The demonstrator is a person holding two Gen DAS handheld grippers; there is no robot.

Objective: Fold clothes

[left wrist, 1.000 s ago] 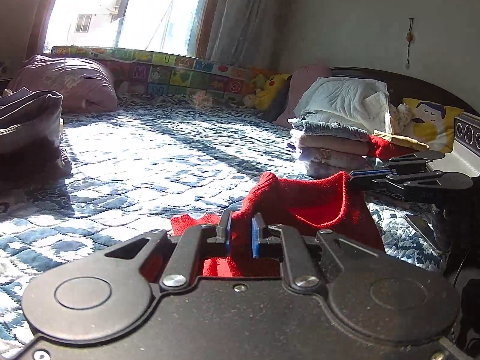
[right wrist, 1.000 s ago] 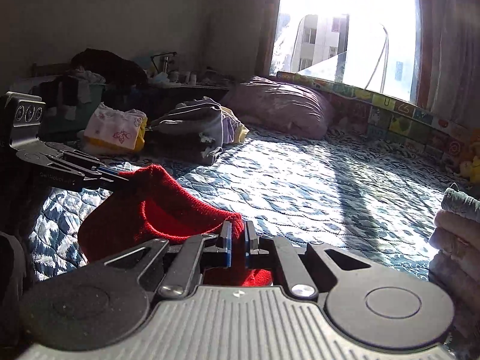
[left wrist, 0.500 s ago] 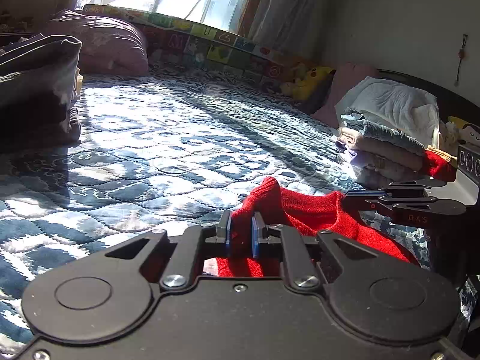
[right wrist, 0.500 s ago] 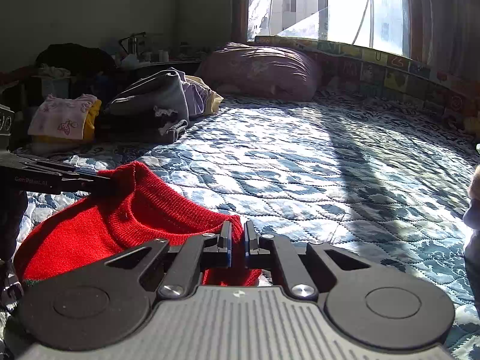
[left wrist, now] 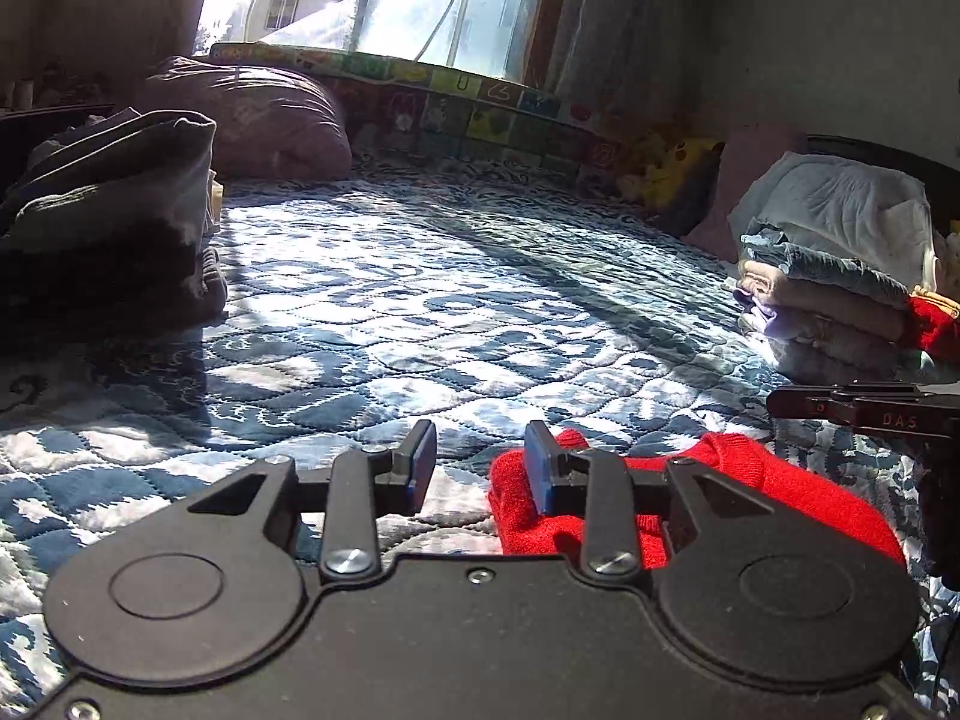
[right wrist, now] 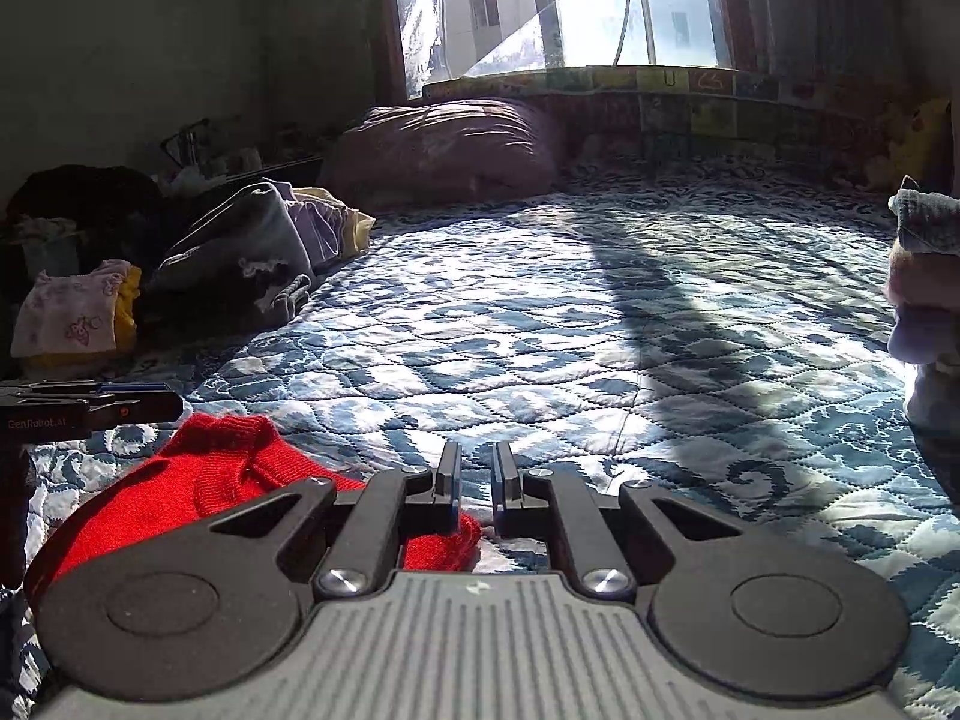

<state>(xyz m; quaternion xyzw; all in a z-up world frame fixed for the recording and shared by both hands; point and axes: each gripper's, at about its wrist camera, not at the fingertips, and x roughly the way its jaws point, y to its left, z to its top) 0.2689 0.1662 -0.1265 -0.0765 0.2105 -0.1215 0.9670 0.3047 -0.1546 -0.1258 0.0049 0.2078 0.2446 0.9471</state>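
Left wrist view shows my left tongs (left wrist: 479,468) spread wide and empty, the red sweater (left wrist: 780,504) lying bunched on the bed (left wrist: 420,312) beside them — my right tongs (right wrist: 476,480) stand narrowly parted, gripping nothing, so I judge a fresh grasp on its edge comes next.

Left gripper (left wrist: 480,468) low and level, jaws spread wide, right gripper (right wrist: 476,483) low beside it, jaws slightly parted
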